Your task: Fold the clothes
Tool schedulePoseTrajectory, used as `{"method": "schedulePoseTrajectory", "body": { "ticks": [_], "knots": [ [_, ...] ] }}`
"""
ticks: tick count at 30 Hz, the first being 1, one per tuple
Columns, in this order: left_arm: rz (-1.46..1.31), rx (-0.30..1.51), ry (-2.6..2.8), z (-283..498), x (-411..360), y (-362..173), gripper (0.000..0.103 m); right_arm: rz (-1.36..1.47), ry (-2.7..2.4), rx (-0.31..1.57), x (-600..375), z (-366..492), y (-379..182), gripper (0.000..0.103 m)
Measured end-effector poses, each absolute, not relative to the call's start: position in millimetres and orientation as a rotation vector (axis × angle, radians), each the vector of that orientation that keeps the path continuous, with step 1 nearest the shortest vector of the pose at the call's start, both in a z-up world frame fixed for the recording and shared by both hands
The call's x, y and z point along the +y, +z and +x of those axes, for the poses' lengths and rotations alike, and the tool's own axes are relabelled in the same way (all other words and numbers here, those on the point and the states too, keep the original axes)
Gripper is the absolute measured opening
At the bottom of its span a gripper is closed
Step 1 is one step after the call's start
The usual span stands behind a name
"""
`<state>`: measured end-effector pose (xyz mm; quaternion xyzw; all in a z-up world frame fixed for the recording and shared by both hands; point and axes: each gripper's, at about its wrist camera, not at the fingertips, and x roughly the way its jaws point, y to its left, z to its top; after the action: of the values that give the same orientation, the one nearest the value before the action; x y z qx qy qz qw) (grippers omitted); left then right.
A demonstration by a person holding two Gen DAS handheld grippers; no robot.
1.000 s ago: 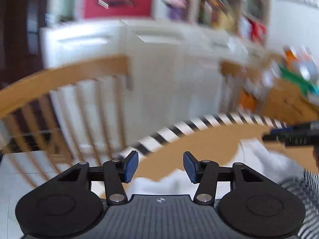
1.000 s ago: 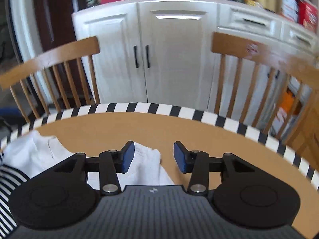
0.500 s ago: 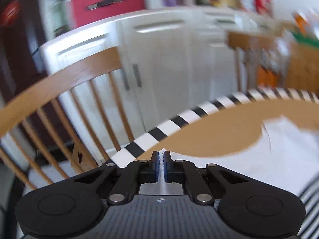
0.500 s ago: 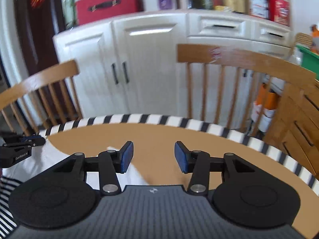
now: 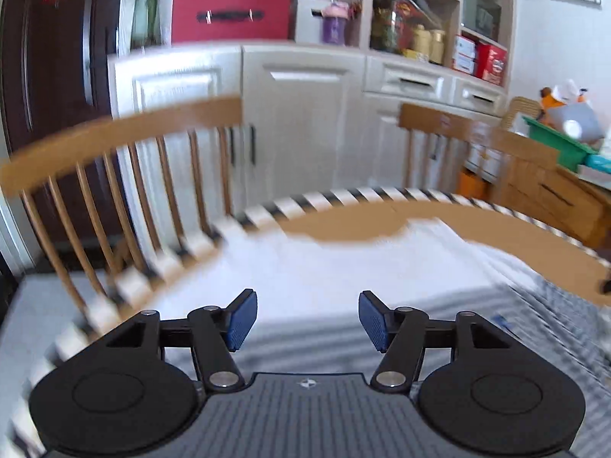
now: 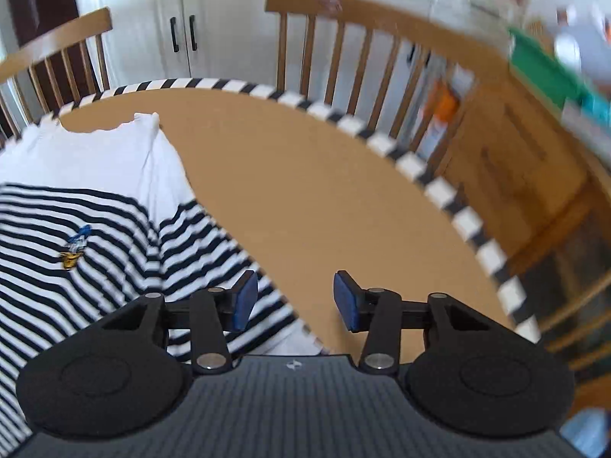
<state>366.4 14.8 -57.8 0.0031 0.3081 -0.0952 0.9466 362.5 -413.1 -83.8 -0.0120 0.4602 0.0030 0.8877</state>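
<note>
A white shirt with navy stripes (image 6: 107, 229) lies flat on the round wooden table (image 6: 305, 191), its white top part toward the far edge. A small embroidered duck badge (image 6: 76, 248) sits on its chest. My right gripper (image 6: 292, 299) is open and empty, just above the shirt's right edge. In the left wrist view the same shirt (image 5: 343, 267) is blurred under my left gripper (image 5: 305, 320), which is open and empty over the striped part.
The table has a black-and-white striped rim (image 6: 382, 141). Two wooden spindle chairs (image 6: 343, 30) (image 5: 114, 160) stand behind it. White cabinets (image 5: 305, 114) and shelves are at the back. A wooden sideboard with a green bin (image 5: 553, 145) is to the right.
My left gripper was shut on the shirt's white edge half a second ago and has opened, letting go. My right gripper has tipped downward and to the right, staying open.
</note>
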Motion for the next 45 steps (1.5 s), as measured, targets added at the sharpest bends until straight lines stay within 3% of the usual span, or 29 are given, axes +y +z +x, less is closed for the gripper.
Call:
{"method": "schedulePoseTrajectory", "body": {
  "ticks": [5,6,7,8,21,24,26,29,36,41,45],
  "knots": [
    [0.013,0.684,-0.197,316.3,-3.6,-83.5,0.062,0.042,0.033,1.023,-415.9,378.3,-104.8,0.036],
    [0.018,0.696,-0.175,310.5,-3.6,-87.1,0.062,0.028,0.030,1.060,-413.5,382.7,-111.0,0.030],
    [0.022,0.708,-0.154,304.8,-3.5,-90.6,0.062,0.014,0.041,1.053,-408.2,380.9,-113.3,0.012],
    [0.014,0.724,-0.137,303.6,-0.1,-94.5,0.062,0.007,0.074,1.054,-404.4,380.6,-114.3,0.003],
    [0.072,0.734,-0.133,304.2,9.8,-106.5,0.066,0.013,-0.186,1.052,-423.2,397.6,-116.7,0.003],
    [0.077,0.744,-0.138,307.3,9.6,-106.1,0.070,0.088,-0.176,1.036,-423.3,390.6,-107.3,0.019],
    [0.082,0.741,-0.140,307.1,8.7,-106.9,0.071,0.135,-0.143,1.018,-423.1,381.7,-93.7,0.036],
    [0.081,0.734,-0.140,305.9,8.4,-107.8,0.073,0.052,-0.023,1.007,-403.1,365.5,-74.7,0.031],
    [0.080,0.735,-0.133,303.8,7.1,-108.7,0.078,-0.295,0.145,1.127,-323.5,353.7,-104.9,0.029],
    [0.087,0.738,-0.150,304.6,7.4,-109.0,0.080,-0.342,-0.018,1.259,-355.1,340.5,-91.0,0.029],
    [0.088,0.732,-0.152,303.1,7.4,-109.8,0.081,-0.278,-0.054,1.179,-376.0,332.1,-54.8,0.030]
  ]
}}
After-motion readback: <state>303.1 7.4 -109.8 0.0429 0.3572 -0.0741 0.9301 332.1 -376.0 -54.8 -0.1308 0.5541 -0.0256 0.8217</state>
